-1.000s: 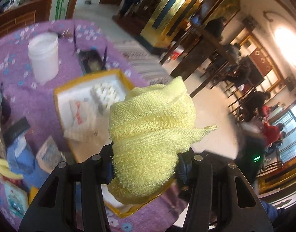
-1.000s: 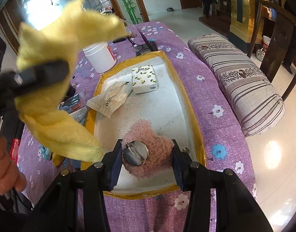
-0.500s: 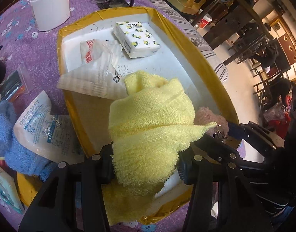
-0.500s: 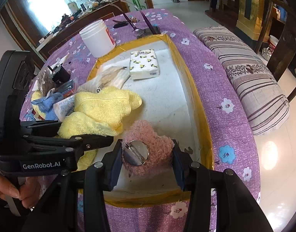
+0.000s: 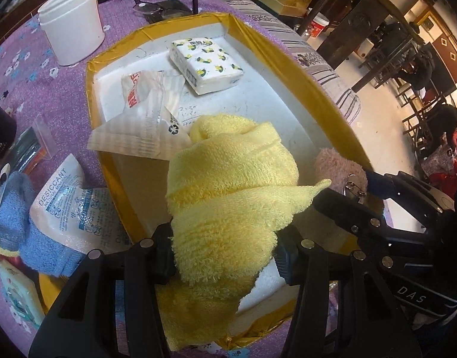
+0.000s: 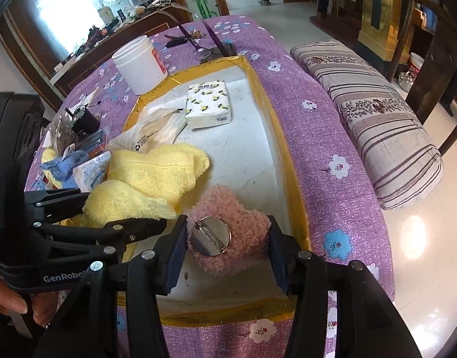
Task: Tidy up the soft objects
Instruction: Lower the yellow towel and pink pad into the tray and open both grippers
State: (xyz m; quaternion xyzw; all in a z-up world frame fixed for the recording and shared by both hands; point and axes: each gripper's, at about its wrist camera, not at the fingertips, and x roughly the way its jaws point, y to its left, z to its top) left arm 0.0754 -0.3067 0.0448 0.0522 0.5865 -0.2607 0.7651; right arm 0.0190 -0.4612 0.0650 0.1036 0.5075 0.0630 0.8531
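Gripping, left gripper (image 5: pixel 222 256): jaws half-wide and clamped on the yellow towel (image 5: pixel 228 194), one pad pressed into each side of the bundle.
Yellow towel: rolled and bunched, lying in the near-left part of the tray (image 5: pixel 303 89), with its lower end draped over the tray's near rim; its far end touches the crinkled paper bag (image 5: pixel 144 119).
Right gripper (image 6: pixel 228 244): jaws about half-wide and have just been opening; pink plush (image 6: pixel 246 223) sits between them, with both pads touching its fuzz.
Pink plush: on the tray floor in the near-right corner, round metal pin disc (image 6: pixel 210 235) facing up, just beside the yellow towel.
Tray: white inside with a yellow taped rim, set on the purple flowered tablecloth (image 6: pixel 332 119).
Tissue pack (image 5: pixel 207 59): flat at the far end of the tray, well apart from both grippers.
Paper bag: left side of the tray, its corner over the left rim.
Outside the tray, left: desiccant sachet (image 5: pixel 70 208) overlapping the blue cloth (image 5: pixel 13 220); white jar (image 5: pixel 73 21) upright near the far-left corner.
Outside the tray, right: striped cushion (image 6: pixel 377 119) beside the table.
Hand (image 6: pixel 16 307): fingers wrapped on the left gripper's handle, low left in the right wrist view.
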